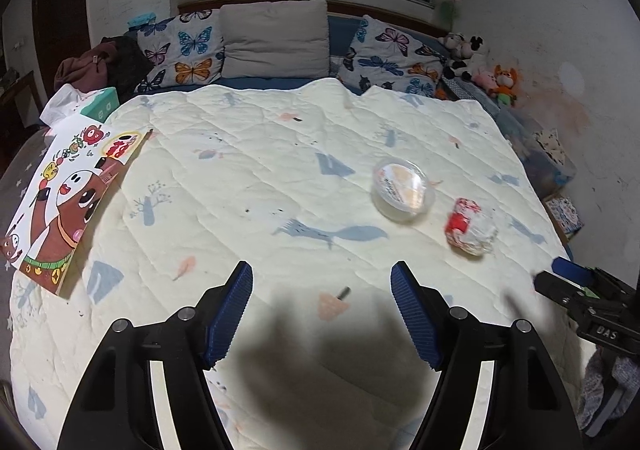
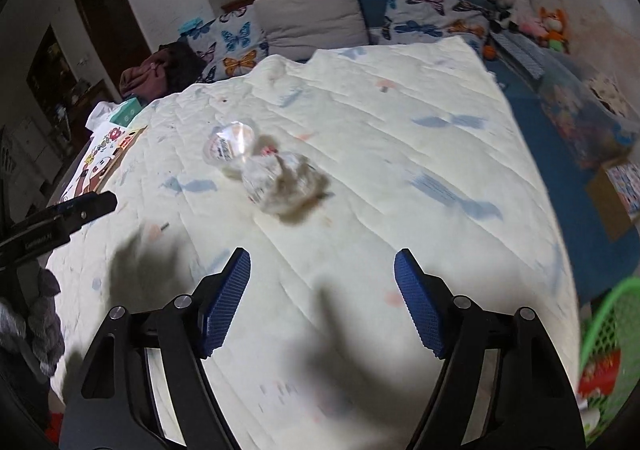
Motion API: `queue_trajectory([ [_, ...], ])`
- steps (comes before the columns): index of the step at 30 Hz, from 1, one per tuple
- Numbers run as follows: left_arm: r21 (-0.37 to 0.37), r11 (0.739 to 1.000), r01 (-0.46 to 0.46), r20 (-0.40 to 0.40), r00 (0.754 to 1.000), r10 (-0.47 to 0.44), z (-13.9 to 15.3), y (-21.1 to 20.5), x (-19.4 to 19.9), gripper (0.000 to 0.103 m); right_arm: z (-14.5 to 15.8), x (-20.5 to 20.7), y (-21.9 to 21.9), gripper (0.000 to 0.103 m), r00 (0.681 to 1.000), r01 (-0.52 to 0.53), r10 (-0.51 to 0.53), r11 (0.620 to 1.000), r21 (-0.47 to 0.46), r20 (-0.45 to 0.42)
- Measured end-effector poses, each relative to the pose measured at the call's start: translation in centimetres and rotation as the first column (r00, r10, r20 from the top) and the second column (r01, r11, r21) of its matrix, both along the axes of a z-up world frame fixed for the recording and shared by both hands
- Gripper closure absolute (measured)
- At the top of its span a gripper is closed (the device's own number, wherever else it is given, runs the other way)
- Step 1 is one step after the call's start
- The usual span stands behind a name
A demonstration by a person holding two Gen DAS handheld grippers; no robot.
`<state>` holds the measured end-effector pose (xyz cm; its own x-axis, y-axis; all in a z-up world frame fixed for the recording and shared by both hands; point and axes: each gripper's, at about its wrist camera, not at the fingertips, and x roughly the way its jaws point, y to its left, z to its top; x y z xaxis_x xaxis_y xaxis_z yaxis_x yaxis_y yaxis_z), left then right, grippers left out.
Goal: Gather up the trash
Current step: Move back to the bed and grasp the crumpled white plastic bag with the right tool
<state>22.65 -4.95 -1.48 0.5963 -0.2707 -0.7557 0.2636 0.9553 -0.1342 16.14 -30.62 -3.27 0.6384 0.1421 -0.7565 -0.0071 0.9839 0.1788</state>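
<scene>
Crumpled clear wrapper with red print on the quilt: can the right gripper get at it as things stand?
Probably yes. The crumpled clear wrapper with red print lies exposed ahead of the right gripper, whose jaws are open and empty.

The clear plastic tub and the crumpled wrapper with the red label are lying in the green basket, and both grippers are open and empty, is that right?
Not quite: the clear plastic tub and crumpled wrapper lie on the quilt, as the left wrist view shows. Both grippers are open and empty.
</scene>
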Motion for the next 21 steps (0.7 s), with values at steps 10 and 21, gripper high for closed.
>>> queue_trajectory([
  [10,-0.007,1.0,-0.006,-0.01,1.0,0.006,-0.5,0.8,1.7,0.033,-1.7,5.7,2.9,0.029,0.999,-0.029,0.029,0.999,-0.024,-0.018],
  [21,0.02,0.998,0.067,-0.017,0.998,-0.067,-1.7,-2.1,2.8,0.03,-2.6,7.3,2.4,0.051,0.999,-0.011,0.011,1.0,-0.006,-0.037],
])
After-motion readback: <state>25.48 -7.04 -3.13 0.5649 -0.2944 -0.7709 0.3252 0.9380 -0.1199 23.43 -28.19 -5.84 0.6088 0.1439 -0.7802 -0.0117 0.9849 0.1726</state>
